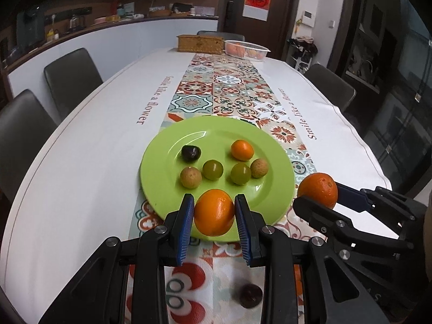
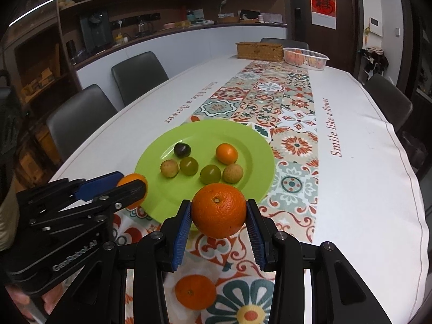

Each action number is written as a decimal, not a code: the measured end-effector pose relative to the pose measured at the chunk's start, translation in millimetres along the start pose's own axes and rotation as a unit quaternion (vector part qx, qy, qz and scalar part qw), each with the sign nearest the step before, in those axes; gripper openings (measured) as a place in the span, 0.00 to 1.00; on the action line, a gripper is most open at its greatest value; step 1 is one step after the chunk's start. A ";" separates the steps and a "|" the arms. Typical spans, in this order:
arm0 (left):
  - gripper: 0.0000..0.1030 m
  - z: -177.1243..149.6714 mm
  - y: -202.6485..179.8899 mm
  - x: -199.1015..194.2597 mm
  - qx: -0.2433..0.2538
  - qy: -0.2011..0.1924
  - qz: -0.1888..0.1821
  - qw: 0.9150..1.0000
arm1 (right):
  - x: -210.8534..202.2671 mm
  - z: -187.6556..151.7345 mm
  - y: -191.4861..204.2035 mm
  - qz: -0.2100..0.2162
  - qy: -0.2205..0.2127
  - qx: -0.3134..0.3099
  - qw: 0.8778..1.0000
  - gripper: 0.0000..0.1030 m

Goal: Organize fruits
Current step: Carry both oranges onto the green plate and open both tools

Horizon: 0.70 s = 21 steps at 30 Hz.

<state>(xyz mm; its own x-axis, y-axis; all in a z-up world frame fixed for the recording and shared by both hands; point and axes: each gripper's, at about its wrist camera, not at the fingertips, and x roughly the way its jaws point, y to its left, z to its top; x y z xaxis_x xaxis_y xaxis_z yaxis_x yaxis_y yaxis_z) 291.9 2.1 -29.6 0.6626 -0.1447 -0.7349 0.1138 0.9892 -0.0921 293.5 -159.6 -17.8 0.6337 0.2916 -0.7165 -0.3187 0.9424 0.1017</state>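
The green plate (image 1: 275,162) in the middle of the table (image 1: 81,162) already carries six small fruits: one dark, two green, two pale brown and one small orange one. The left tongs (image 1: 214,210) are clamped on an orange (image 1: 214,212) above the near rim of the plate. The right tongs (image 2: 218,213) are clamped on a second orange (image 2: 218,210), near the plate's right edge. Still left on the table, near the person, are another orange (image 2: 195,291) and a dark fruit (image 1: 251,295). I judge the work more than half done.
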 end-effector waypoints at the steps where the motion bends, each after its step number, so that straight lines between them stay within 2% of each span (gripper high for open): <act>1: 0.30 0.4 0.7 2.6 0.004 0.001 -0.001 1.000 | 2.7 0.9 1.2 0.001 0.001 -0.003 1.000 0.40; 4: 0.30 2.4 3.4 11.2 0.011 0.007 -0.012 1.000 | 11.6 4.2 3.2 0.004 0.004 -0.010 1.000 0.40; 8: 0.30 4.7 6.4 21.9 0.028 0.015 -0.008 0.999 | 27.0 8.5 2.9 0.007 0.015 -0.017 1.000 0.40; 15: 0.31 8.2 19.9 35.8 0.028 0.028 -0.030 0.999 | 50.3 15.6 -3.2 0.010 0.030 -0.013 0.999 0.40; 16: 0.31 8.3 20.5 36.7 0.030 0.029 -0.031 0.999 | 53.5 17.1 -5.0 0.015 0.033 -0.008 0.999 0.40; 18: 0.39 7.8 20.8 35.8 0.035 0.025 -0.022 0.999 | 56.1 18.8 -7.3 0.021 0.034 -0.002 0.999 0.41; 21: 0.41 5.4 22.3 31.5 0.040 0.021 -0.013 0.999 | 51.8 20.4 -12.8 0.016 0.022 0.010 1.000 0.43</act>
<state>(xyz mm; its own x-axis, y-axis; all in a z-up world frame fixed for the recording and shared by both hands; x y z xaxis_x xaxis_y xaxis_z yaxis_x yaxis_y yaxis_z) 319.4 19.5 -51.2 0.6272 -0.1683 -0.7605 0.1905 0.9799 -0.0597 344.8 -153.3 -42.1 0.5913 0.3153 -0.7422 -0.3242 0.9357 0.1392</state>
